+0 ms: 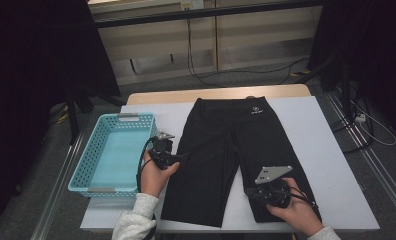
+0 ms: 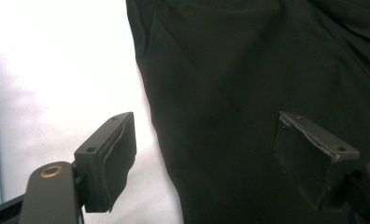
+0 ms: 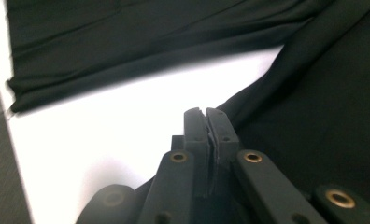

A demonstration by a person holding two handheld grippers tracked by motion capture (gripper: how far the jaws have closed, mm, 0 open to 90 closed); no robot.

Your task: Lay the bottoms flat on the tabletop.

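My right claw [image 3: 206, 122] is closed empty by the shorts [image 1: 231, 155], left claw [image 2: 211, 158] spread over their left edge; next: pinch that edge

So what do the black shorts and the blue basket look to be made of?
The shorts look like a thin, smooth knit, perhaps a stretch sports fabric: matte black, lying flat with soft creases and a small pale logo at the waistband. The basket looks like moulded plastic: light turquoise, with rigid walls pierced by regular rows of holes and a slight sheen.
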